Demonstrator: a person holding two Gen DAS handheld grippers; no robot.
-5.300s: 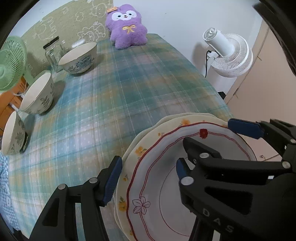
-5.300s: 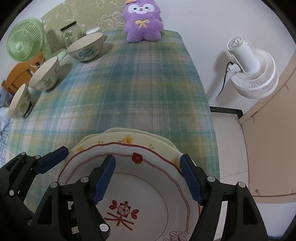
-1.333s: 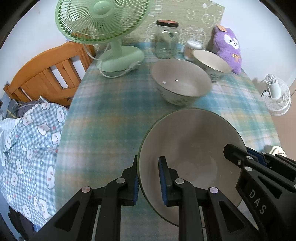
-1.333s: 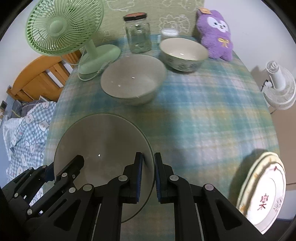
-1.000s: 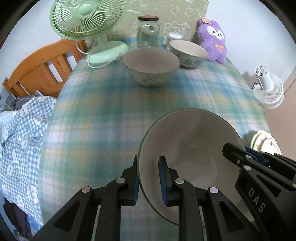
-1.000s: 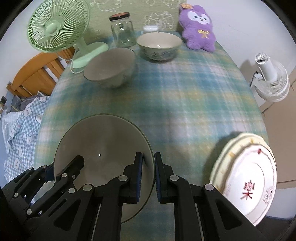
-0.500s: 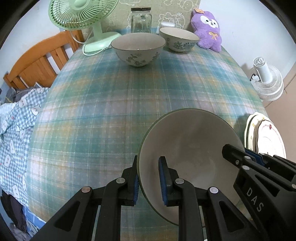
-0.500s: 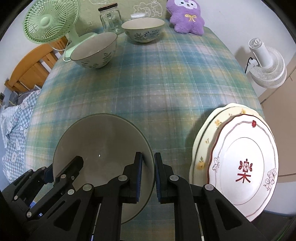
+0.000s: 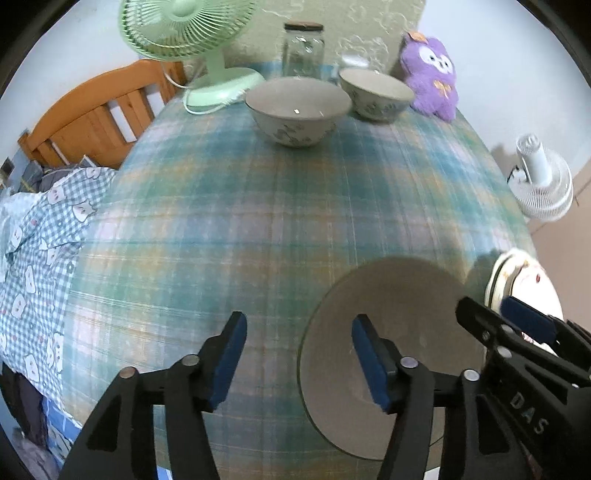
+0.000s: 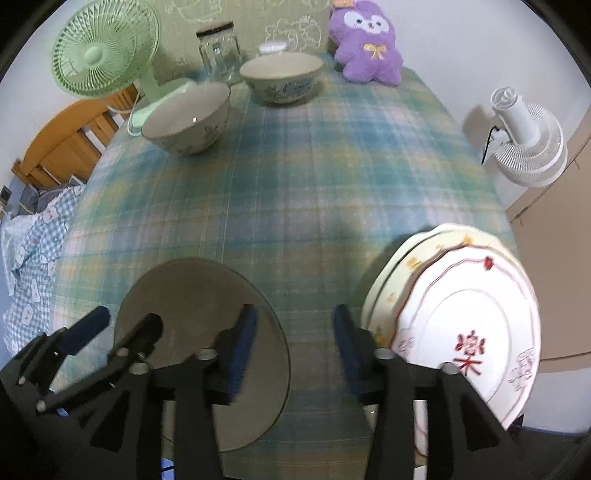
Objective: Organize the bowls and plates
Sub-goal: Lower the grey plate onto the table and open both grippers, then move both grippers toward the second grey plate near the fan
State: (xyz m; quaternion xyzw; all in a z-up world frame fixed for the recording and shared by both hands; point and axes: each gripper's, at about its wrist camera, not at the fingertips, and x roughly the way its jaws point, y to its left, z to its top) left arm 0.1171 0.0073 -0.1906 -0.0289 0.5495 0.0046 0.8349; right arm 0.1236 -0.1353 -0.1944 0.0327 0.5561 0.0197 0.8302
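Three bowls, all empty: near bowl (image 10: 199, 317), two far (image 10: 188, 120) (image 10: 282, 79); stacked plates (image 10: 461, 314) near right (count unclear). Both grippers (image 9: 299, 360) (image 10: 291, 345) released.

Teal-and-yellow plaid tablecloth (image 10: 332, 177), plain grey bowl (image 10: 192, 295), red-patterned white plate (image 10: 476, 325), purple plush (image 10: 365, 44), green fan (image 10: 103, 48)

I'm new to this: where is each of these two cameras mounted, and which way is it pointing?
Left wrist: rides the left gripper, looking forward over its open fingers across the plaid table; the right gripper's fingers show at lower right.
Right wrist: rides the right gripper, facing likewise over open fingers; the left gripper shows at lower left.
Shared: near bowl, plate stack, two far bowls, green fan.
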